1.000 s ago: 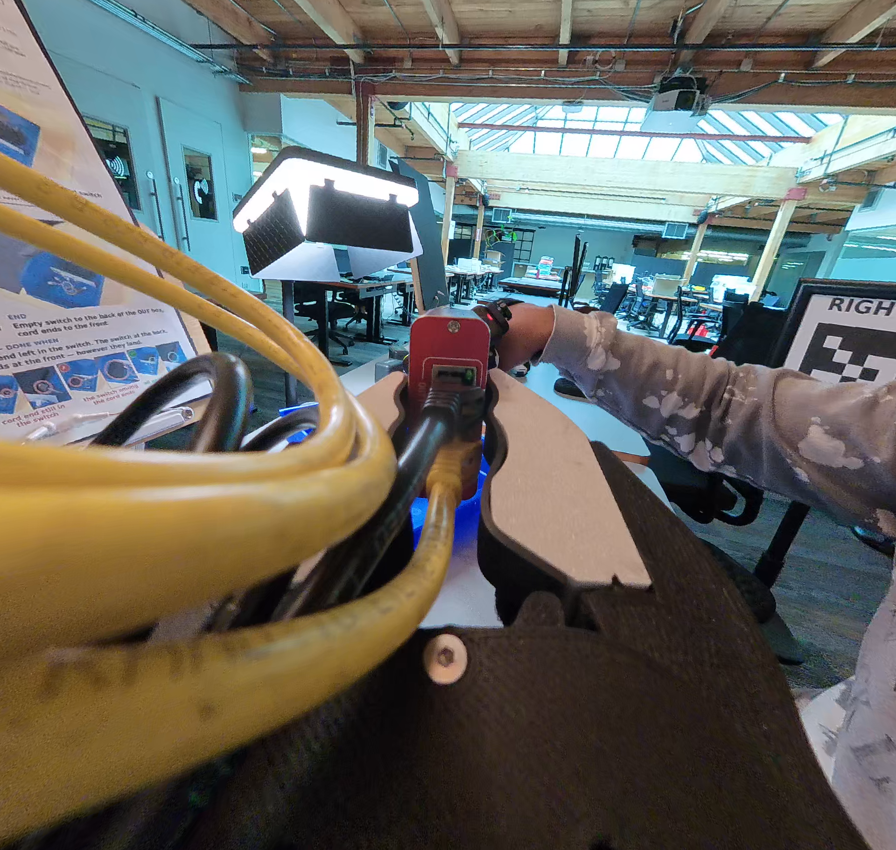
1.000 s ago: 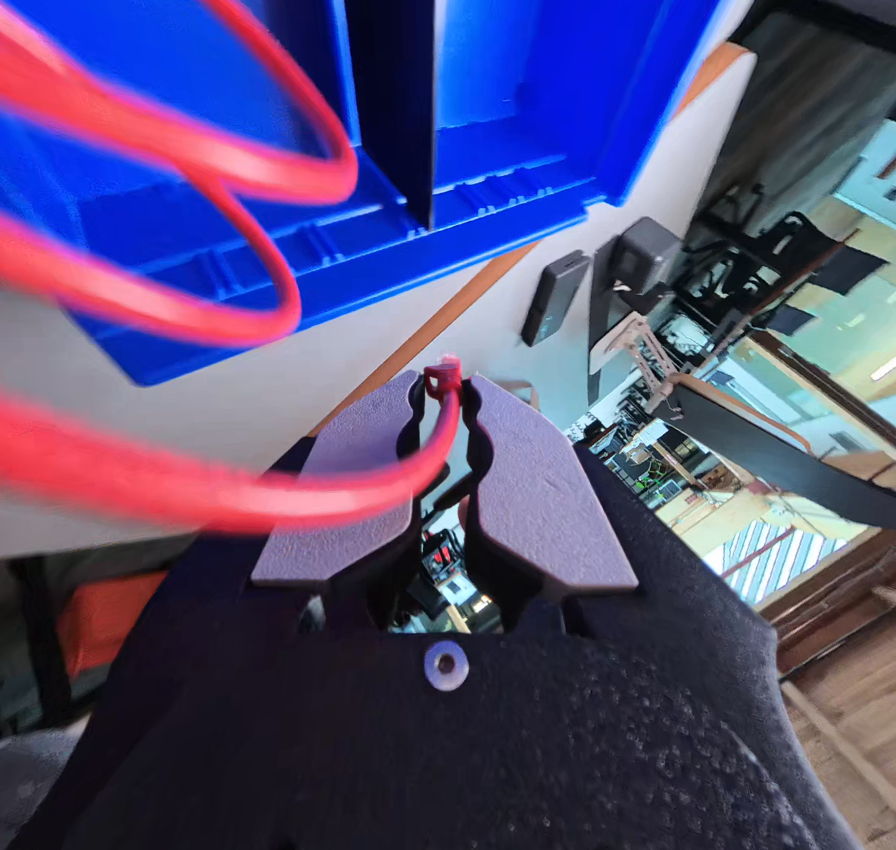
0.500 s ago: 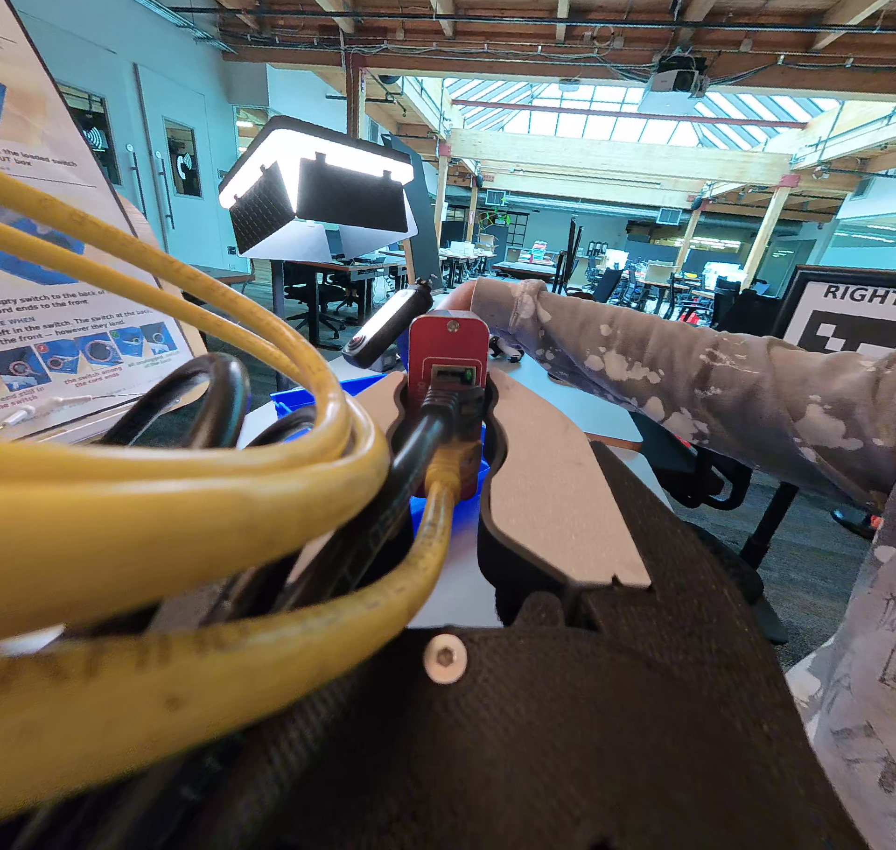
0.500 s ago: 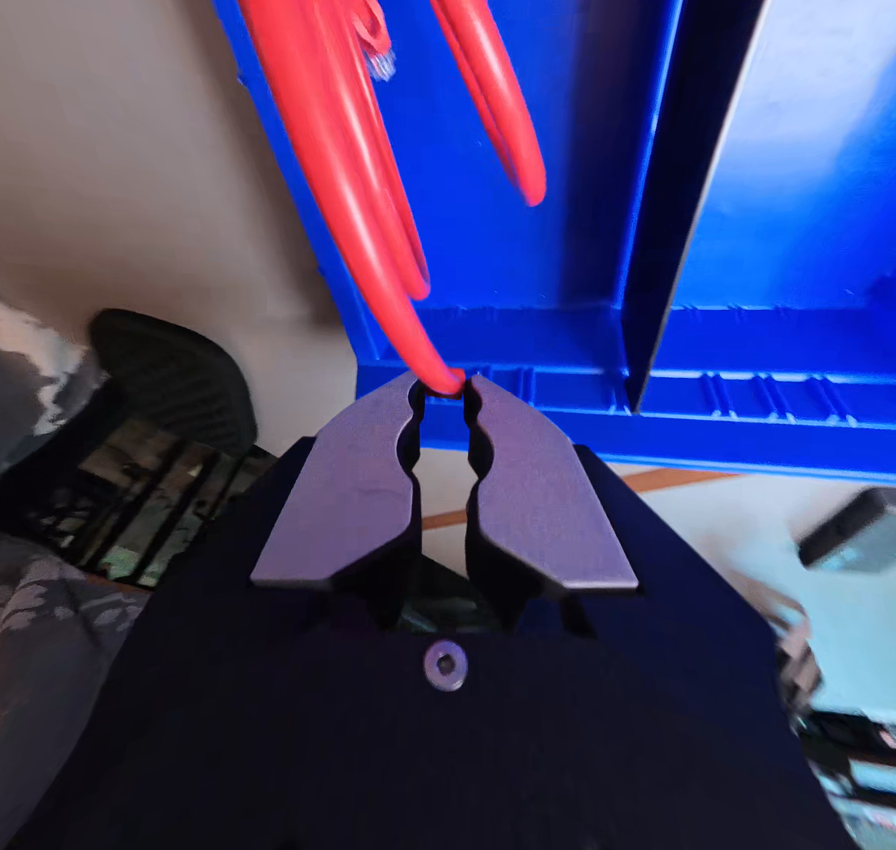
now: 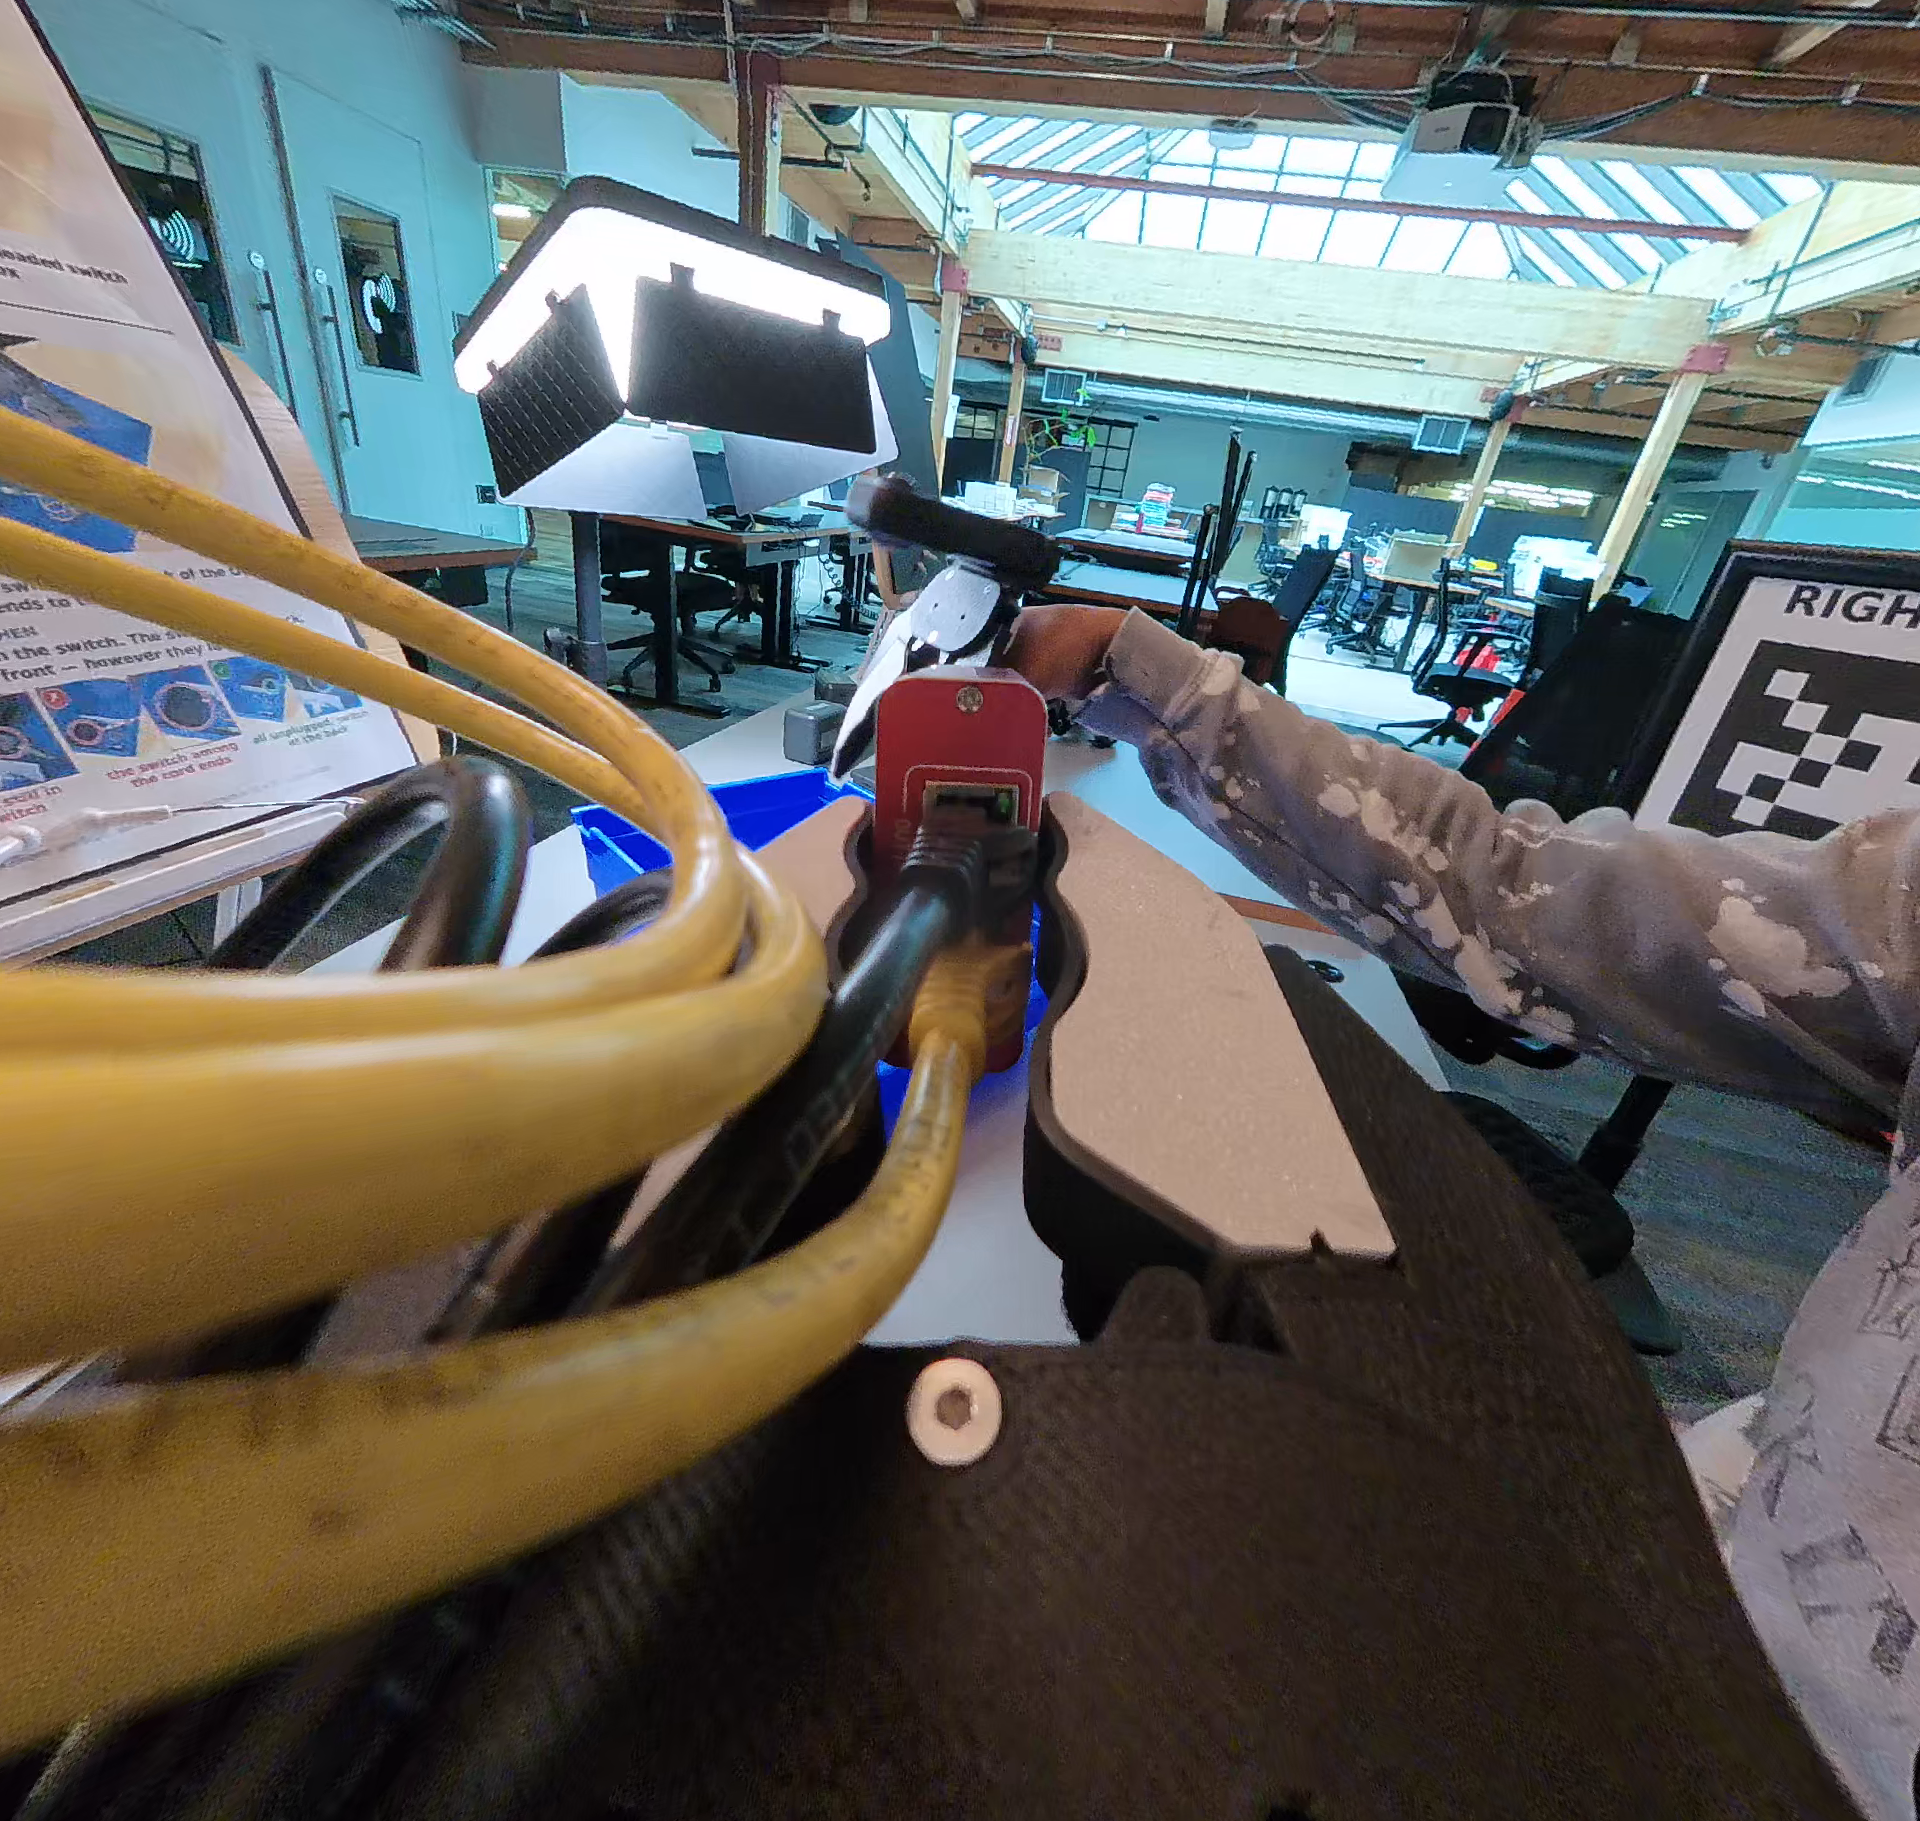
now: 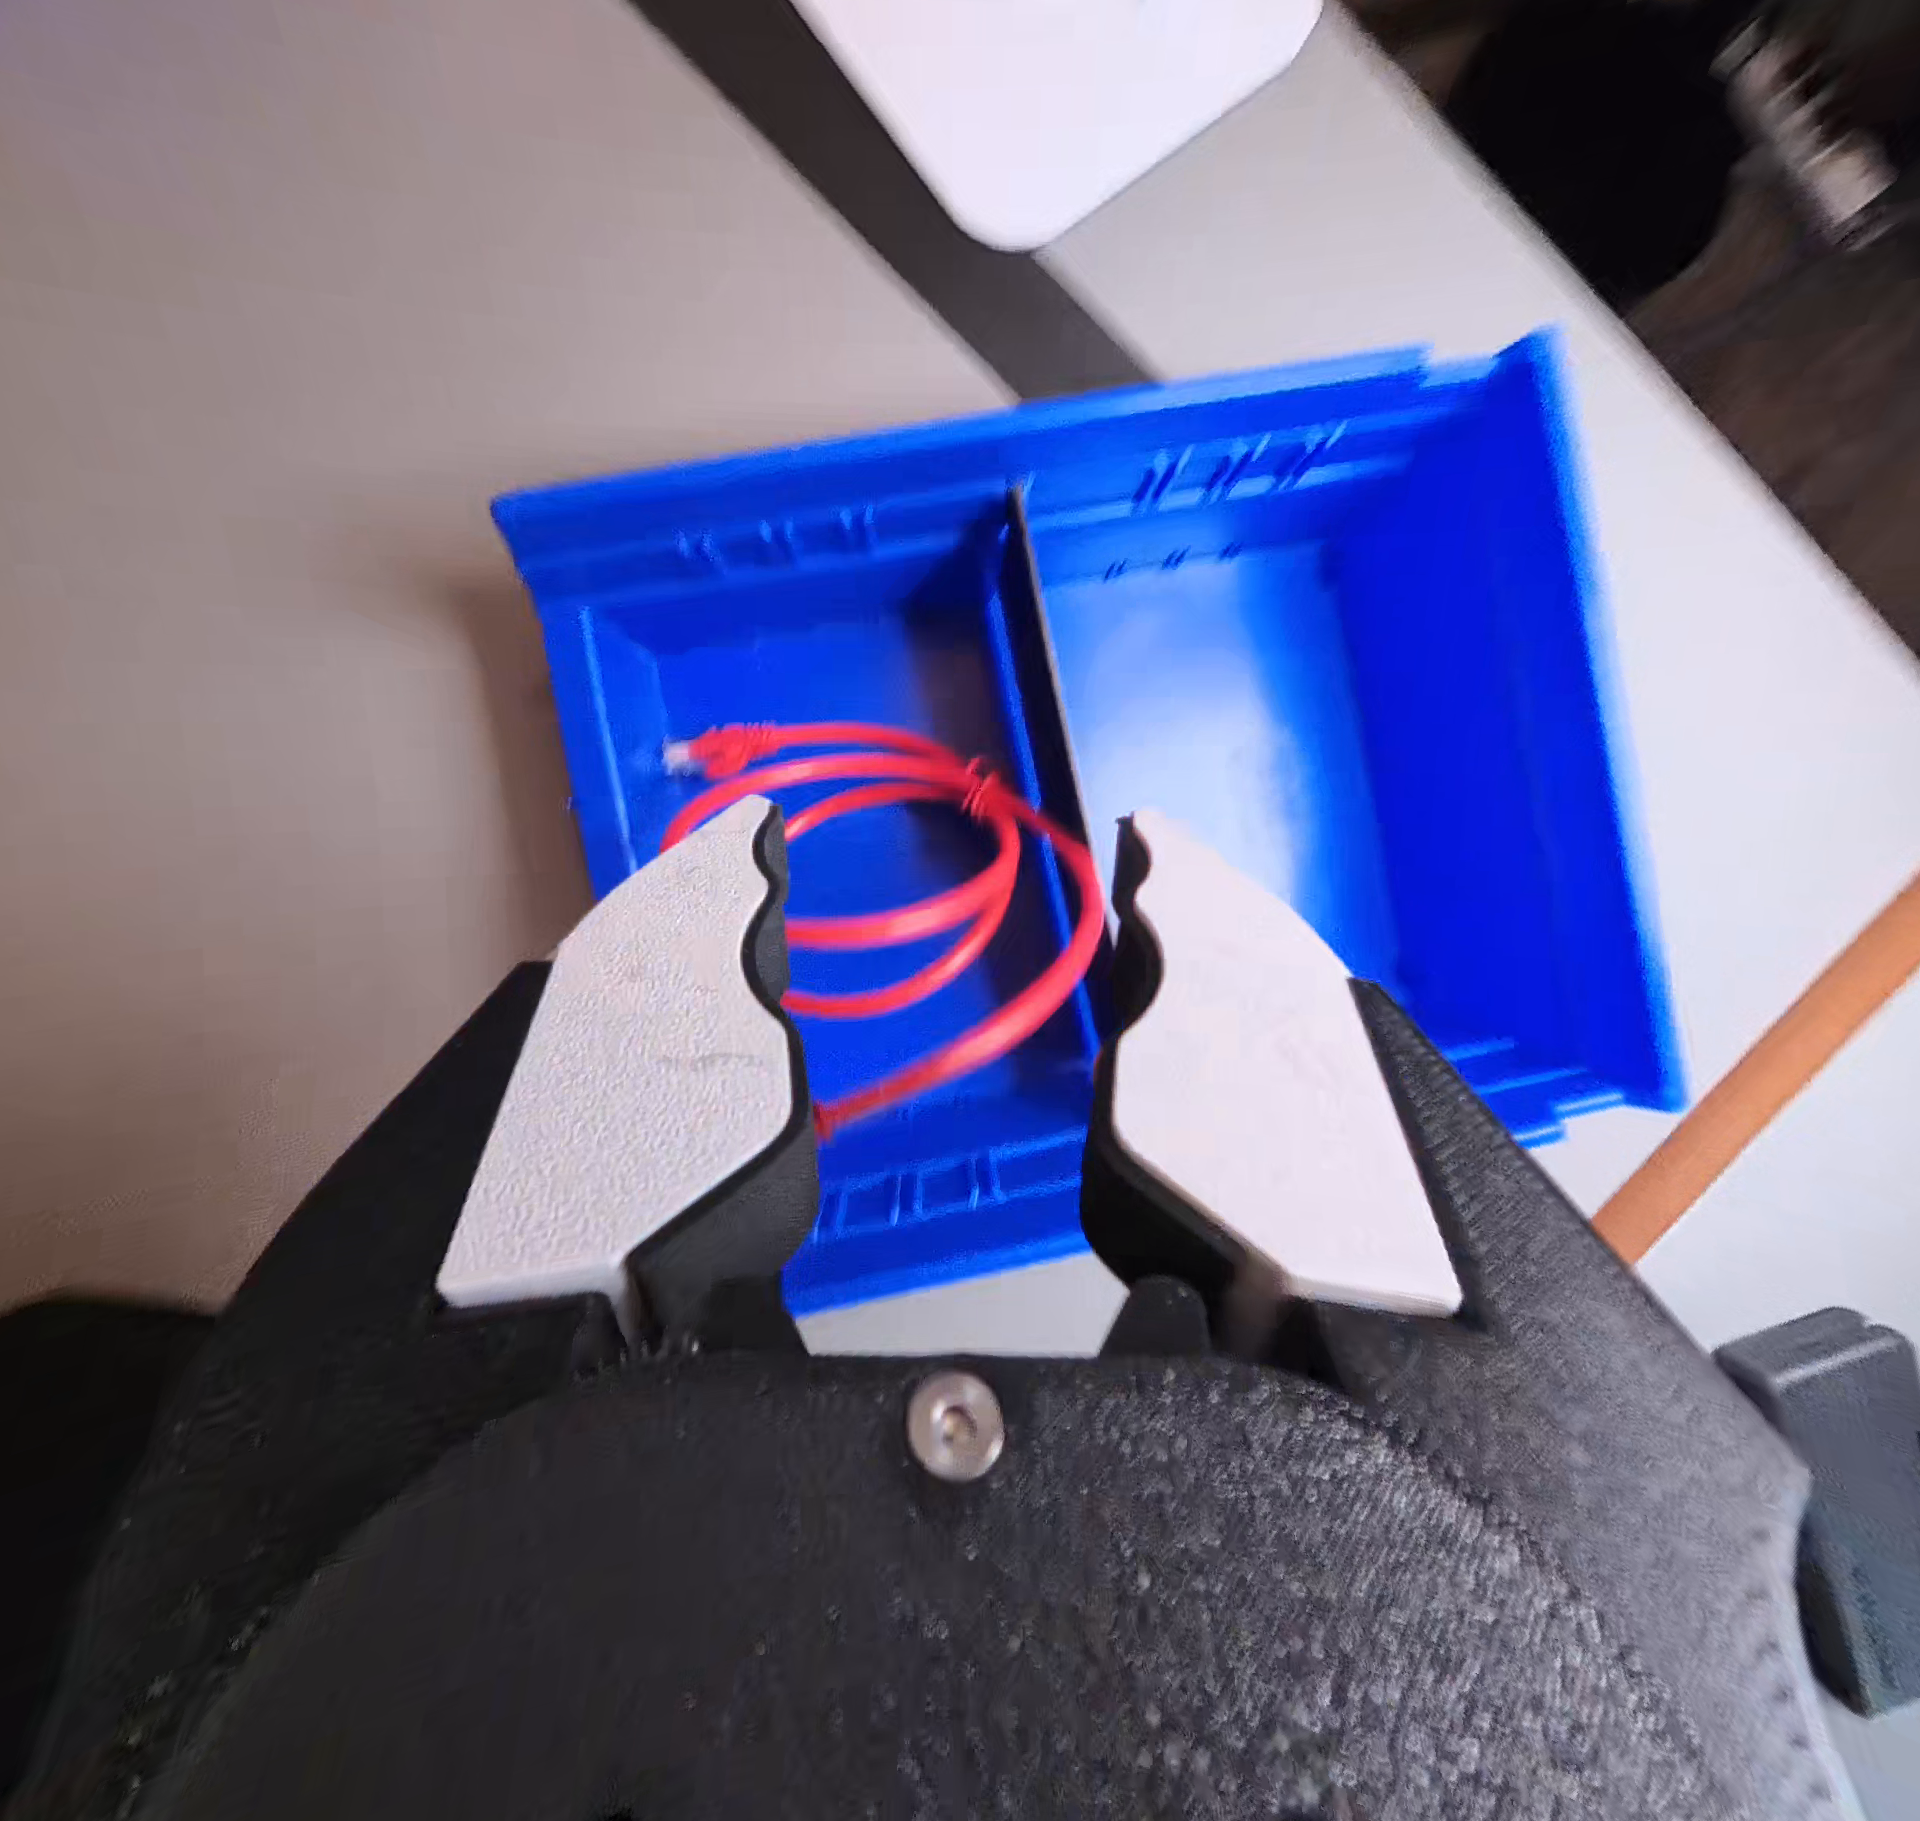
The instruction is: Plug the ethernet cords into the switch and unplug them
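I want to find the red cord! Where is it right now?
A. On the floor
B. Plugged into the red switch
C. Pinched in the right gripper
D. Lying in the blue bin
D: the red cord lies coiled in the left compartment of the blue bin, below the right gripper, whose jaws stand apart and empty.

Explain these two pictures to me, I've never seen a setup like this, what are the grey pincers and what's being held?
No robot here: a person carries a two-finger tool in each hand, each with a camera looking along its fingers. In the left wrist view, the left tool clamps a small red metal switch with a black cord and a yellow cord plugged in. In the right wrist view, the right tool hangs open and empty above a divided blue plastic bin on a white table; a coiled red cord lies in one compartment.
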`<state>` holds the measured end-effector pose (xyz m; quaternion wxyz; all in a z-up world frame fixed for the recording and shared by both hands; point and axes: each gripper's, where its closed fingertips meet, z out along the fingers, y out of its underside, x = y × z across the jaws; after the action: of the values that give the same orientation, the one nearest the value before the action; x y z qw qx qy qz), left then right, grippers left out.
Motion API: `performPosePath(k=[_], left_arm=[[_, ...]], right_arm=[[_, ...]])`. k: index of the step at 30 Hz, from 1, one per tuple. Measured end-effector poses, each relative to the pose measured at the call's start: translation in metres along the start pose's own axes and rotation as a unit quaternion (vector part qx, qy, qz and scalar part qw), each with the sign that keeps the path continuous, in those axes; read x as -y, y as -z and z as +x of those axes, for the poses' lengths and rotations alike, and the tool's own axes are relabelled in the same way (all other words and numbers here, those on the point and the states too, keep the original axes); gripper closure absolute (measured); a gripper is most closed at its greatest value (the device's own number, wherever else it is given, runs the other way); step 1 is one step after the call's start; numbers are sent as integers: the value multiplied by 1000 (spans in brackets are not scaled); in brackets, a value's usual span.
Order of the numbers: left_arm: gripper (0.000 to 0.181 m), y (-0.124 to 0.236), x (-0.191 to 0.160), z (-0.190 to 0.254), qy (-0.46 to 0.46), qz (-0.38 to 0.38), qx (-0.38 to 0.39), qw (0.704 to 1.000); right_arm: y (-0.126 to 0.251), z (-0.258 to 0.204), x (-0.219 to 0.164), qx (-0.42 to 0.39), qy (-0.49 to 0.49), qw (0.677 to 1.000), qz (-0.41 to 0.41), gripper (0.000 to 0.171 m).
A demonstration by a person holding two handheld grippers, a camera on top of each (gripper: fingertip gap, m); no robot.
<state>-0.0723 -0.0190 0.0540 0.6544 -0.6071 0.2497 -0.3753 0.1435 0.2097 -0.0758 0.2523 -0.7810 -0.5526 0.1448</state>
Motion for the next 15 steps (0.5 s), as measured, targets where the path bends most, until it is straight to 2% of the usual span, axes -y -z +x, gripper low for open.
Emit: performPosePath(k=[4,6,10,13,15], left_arm=[[154,-4,-4,1,-2,-7,-1,1000],[153,-6,-7,0,0,-8,-1,1000],[154,-12,-14,0,3,-13,-6,1000],[154,-17,-27,6,-3,-47,-27,998],[154,-21,-40,12,-15,-87,-43,995]], right_arm=[[28,-7,38,-100,10,980,169,112],[47,-36,63,-99,25,954,280,116],[76,-124,104,-7,78,898,434,120],[88,-185,121,81,115,868,476,121],[85,-216,126,120,143,859,477,122]])
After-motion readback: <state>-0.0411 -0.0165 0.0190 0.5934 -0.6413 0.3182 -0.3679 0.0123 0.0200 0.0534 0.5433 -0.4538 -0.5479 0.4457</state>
